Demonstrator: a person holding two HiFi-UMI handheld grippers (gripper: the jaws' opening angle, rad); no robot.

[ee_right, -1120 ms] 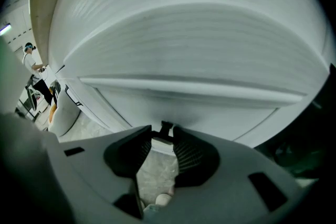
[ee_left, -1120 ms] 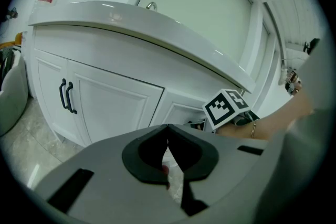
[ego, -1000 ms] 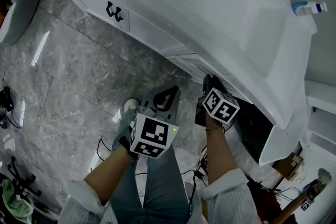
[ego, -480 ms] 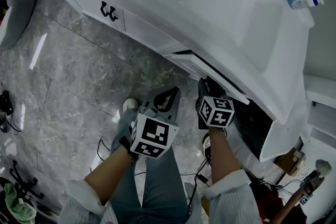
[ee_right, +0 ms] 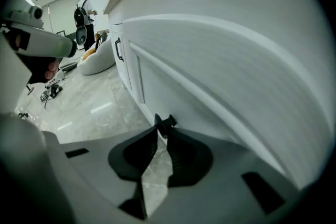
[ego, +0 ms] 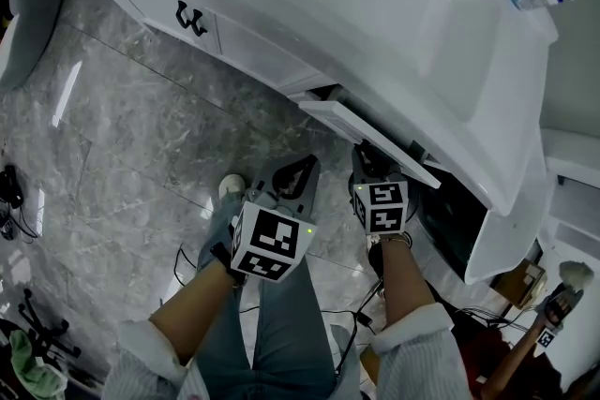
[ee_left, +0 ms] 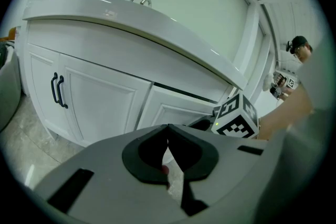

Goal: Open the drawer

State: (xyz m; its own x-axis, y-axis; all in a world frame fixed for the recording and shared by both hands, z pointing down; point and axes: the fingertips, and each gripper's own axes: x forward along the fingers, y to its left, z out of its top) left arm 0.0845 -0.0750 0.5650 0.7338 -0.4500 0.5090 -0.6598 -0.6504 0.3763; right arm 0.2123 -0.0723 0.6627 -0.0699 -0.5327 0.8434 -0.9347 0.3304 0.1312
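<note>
The drawer stands partly pulled out of the white cabinet, right of centre. The right hand-held gripper is at the drawer's front. Its jaws are closing on the small black handle, which is pinched between their tips. The left hand-held gripper hangs nearer, over the floor, with its jaws pressed together and nothing between them.
</note>
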